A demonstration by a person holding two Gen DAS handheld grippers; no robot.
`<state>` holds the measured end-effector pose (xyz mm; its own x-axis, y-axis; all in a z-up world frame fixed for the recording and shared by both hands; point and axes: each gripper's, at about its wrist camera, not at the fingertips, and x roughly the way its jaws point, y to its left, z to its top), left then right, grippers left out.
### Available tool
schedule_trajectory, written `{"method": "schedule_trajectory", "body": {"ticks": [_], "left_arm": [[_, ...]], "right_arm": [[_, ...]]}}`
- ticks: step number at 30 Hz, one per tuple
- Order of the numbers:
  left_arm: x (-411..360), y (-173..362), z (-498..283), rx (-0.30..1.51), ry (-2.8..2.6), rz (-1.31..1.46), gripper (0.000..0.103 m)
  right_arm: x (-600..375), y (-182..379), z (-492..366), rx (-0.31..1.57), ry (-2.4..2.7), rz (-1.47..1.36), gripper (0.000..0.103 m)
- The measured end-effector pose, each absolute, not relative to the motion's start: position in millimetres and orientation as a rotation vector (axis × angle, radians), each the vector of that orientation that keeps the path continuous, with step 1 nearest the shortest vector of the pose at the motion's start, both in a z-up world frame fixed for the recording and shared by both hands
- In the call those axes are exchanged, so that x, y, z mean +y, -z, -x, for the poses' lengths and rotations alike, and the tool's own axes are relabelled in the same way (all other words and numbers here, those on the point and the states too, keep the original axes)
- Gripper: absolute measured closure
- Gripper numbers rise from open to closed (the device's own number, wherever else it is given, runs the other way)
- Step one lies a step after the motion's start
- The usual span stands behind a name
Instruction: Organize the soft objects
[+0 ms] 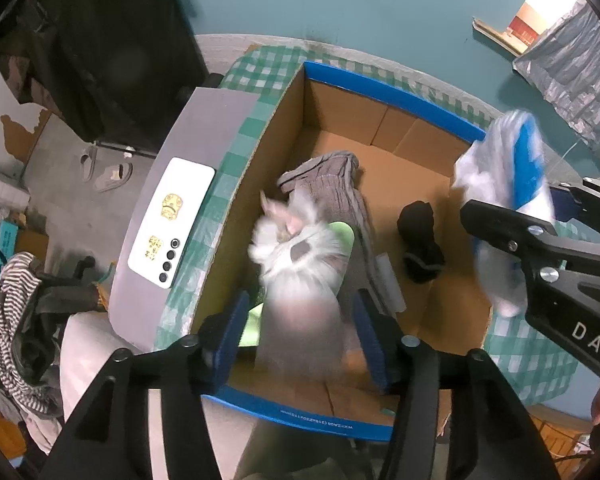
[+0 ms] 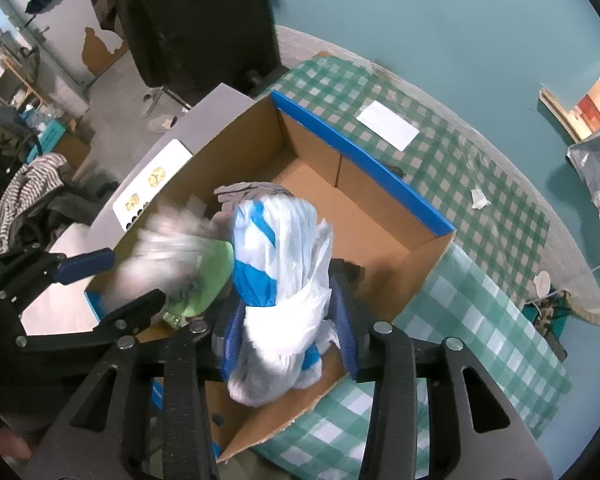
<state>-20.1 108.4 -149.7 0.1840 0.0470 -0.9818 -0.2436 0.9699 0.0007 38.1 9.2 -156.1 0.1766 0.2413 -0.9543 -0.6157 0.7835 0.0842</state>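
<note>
While both your grippers are hanging over box (image 1: 392, 98): left gripper (image 1: 300, 332) spread, blurred bag (image 1: 300, 252) loose between; right gripper (image 2: 286, 336) pinching blue-white bag (image 2: 284, 264).

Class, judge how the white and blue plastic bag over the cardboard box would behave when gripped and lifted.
The white and blue plastic bag is bunched and creased, so probably floppy. Its thin film looks light and perhaps slippery. It sags between the right gripper's jaws above the cardboard box, so it may slide.

One box (image 1: 388, 96), two bags (image 2: 284, 264), one phone (image 1: 170, 222).
</note>
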Motion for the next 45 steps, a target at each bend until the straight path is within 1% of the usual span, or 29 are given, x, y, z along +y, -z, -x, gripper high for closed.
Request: {"method": "schedule_trajectory", "body": {"ticks": [1, 3, 6, 14, 19, 26, 39, 45], "left_arm": [[108, 149, 20, 1.372, -0.206, 0.168, 0.04], [108, 147, 21, 1.365, -0.201, 0.168, 0.036], [107, 145, 22, 1.363, -0.2, 0.16, 0.034], [102, 127, 22, 1.339, -0.189, 0.155, 0.034], [99, 112, 22, 1.313, -0.187, 0.165, 0.032], [87, 90, 20, 1.269, -0.163, 0.126, 0.023], [70, 47, 13, 1.193, -0.076, 0.092, 0.022], [53, 32, 10, 1.141, -0.035, 0.008, 0.022]], "right_arm": [[9, 155, -38, 1.255, -0.621, 0.358, 0.059], [7, 154, -38, 1.257, -0.609, 0.357, 0.052], [4, 152, -38, 1.258, -0.598, 0.35, 0.047], [-7, 135, -33, 1.243, -0.571, 0.315, 0.04], [-20, 118, -32, 1.216, -0.55, 0.278, 0.04], [-41, 95, -31, 1.177, -0.493, 0.213, 0.039], [-83, 62, -26, 1.095, -0.374, 0.085, 0.039], [-99, 56, -22, 1.07, -0.334, 0.031, 0.039]]}}
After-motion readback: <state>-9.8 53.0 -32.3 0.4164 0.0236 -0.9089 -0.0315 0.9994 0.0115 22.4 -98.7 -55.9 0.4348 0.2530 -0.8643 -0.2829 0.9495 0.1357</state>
